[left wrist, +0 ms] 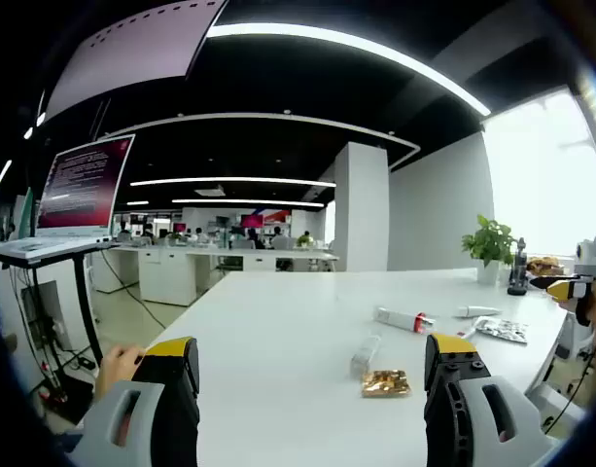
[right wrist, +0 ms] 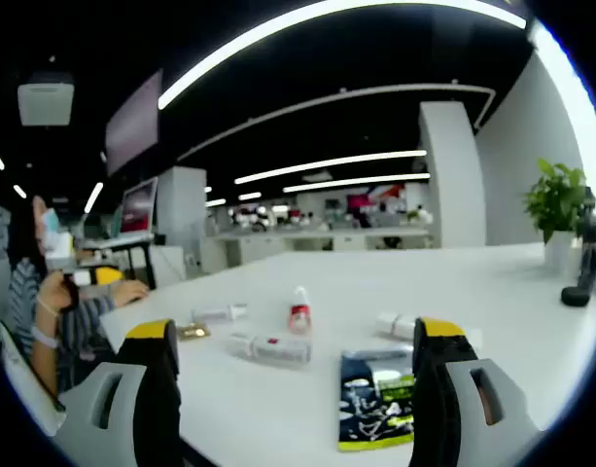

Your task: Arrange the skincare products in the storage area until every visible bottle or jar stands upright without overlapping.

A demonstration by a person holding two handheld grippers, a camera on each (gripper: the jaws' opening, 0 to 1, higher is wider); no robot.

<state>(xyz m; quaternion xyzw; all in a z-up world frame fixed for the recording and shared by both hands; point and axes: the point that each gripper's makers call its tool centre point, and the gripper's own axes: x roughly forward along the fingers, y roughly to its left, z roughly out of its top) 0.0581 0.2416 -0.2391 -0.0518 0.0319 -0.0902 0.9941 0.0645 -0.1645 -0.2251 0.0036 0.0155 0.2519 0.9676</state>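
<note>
- Both grippers hover above the white tabletop (right wrist: 531,292), left gripper (left wrist: 312,375) and right gripper (right wrist: 293,365) each with jaws wide apart, gripping nothing.
- One small red-banded bottle (right wrist: 298,311) already stands upright mid-table.
- A white tube (right wrist: 270,348) lies flat just in front of it; another tube (left wrist: 403,319) lies flat too.
- A dark sachet (right wrist: 377,399) sits flat between the right jaws.
- Early days: most of it looks left to stand.
</note>
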